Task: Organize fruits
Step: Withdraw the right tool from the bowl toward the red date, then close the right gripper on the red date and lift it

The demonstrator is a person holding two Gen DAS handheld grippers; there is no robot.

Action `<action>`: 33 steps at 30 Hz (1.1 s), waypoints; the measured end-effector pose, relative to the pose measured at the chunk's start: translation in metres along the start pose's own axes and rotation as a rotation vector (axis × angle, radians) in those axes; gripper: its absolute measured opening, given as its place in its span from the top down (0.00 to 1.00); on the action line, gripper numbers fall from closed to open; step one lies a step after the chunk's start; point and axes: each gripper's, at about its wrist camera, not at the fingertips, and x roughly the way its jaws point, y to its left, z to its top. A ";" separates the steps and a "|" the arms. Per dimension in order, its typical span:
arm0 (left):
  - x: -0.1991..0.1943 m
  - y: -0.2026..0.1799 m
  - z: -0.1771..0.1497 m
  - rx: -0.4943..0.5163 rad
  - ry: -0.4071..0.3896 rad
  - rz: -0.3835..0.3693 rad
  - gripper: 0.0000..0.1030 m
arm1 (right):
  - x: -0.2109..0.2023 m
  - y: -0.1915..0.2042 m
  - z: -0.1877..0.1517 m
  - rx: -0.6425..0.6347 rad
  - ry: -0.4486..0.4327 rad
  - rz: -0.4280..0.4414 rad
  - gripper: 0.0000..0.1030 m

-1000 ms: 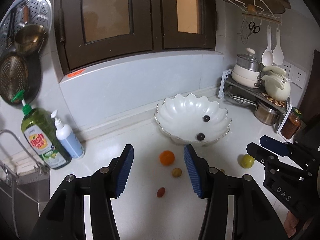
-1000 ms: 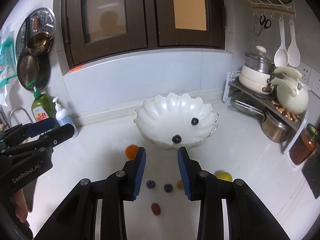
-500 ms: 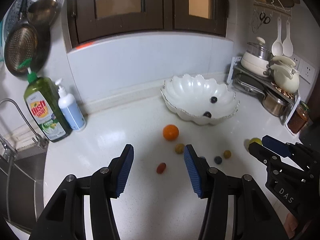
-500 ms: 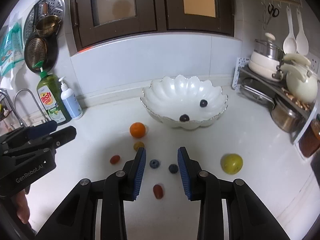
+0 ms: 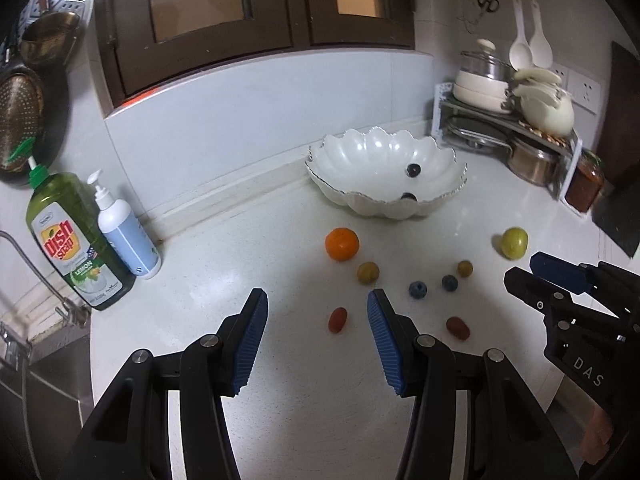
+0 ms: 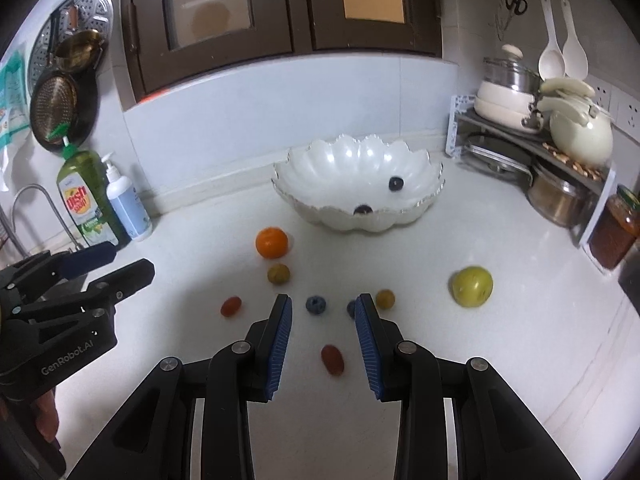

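A white scalloped bowl (image 5: pixel 360 160) (image 6: pixel 340 160) stands at the back of the counter with two dark berries inside. Loose fruit lies in front of it: an orange (image 5: pixel 342 244) (image 6: pixel 272 243), a green fruit (image 5: pixel 514 242) (image 6: pixel 472 286), two small yellow fruits, two blueberries (image 6: pixel 315 305) and two red cherry tomatoes (image 5: pixel 338 319) (image 6: pixel 332 359). My left gripper (image 5: pixel 317 336) is open and empty, with one red tomato between its tips. My right gripper (image 6: pixel 323 336) is open and empty, with the other red tomato between its fingers.
A green dish soap bottle (image 5: pixel 74 240) and a white pump bottle (image 5: pixel 124 232) stand at the left by the sink. A rack with pots and a kettle (image 6: pixel 580 136) and a jar (image 6: pixel 614 232) fill the right corner.
Both grippers have pulled back from the bowl and risen, so more of the counter and loose fruit shows. Both stay open.
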 end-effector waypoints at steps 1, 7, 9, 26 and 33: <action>0.003 0.000 -0.001 0.008 0.008 -0.009 0.50 | 0.003 0.001 -0.003 0.008 0.011 -0.005 0.67; 0.019 0.000 -0.010 0.054 0.021 -0.030 0.50 | 0.018 0.001 -0.017 0.042 0.049 -0.020 0.67; 0.026 0.000 -0.013 0.064 0.032 -0.046 0.50 | 0.023 0.000 -0.021 0.052 0.060 -0.023 0.67; 0.090 -0.001 -0.024 0.105 0.139 -0.119 0.56 | 0.076 -0.003 -0.040 0.072 0.190 -0.047 0.67; 0.110 -0.001 -0.025 0.105 0.173 -0.139 0.60 | 0.090 -0.005 -0.044 0.080 0.226 -0.053 0.67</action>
